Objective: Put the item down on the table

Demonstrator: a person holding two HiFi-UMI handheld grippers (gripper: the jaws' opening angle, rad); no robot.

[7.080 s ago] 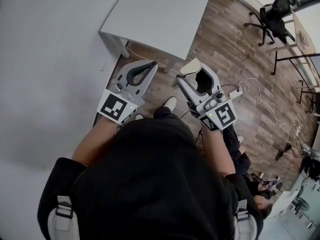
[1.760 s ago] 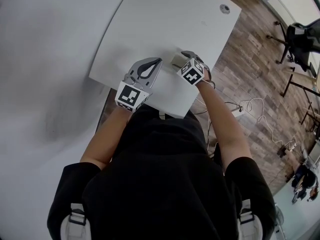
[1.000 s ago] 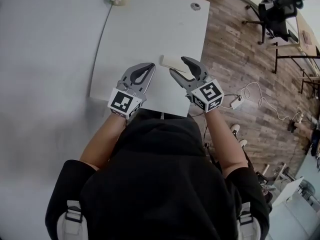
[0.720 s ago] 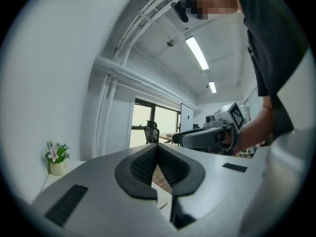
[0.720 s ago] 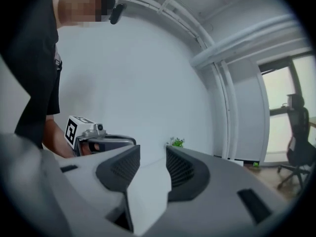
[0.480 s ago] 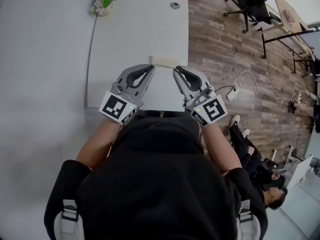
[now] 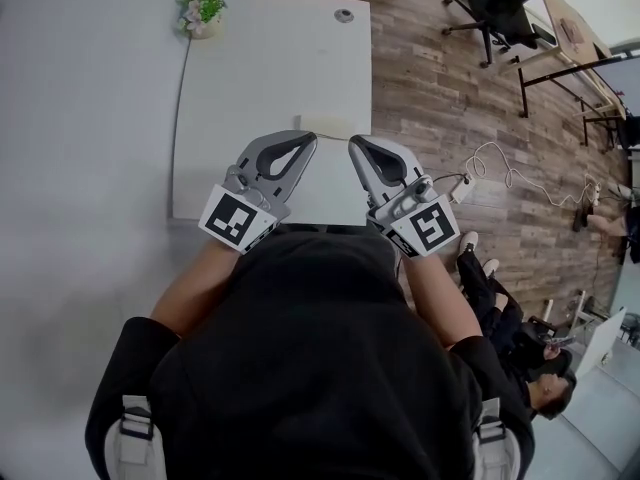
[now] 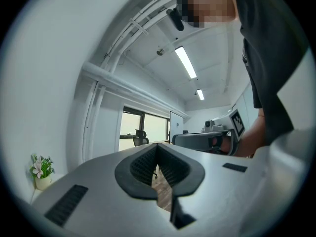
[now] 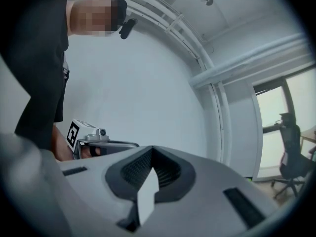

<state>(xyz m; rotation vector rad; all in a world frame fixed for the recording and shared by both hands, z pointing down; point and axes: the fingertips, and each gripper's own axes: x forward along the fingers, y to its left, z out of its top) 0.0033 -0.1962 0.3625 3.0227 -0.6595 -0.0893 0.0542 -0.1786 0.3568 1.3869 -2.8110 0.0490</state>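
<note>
Cream item (image 7: 324,125) lies free on the desk (image 7: 260,68). Left tool (image 7: 306,139) and right tool (image 7: 354,144) hover side by side just short of it, tips forward, both pressed together and empty.

Table (image 7: 270,58): white
Item (image 7: 322,125): cream, I'd say
Floor (image 7: 440,88): brown wood planks
Left gripper (image 7: 308,138): grey, black-and-white square-patterned marker
Right gripper (image 7: 355,144): same as my left
</note>
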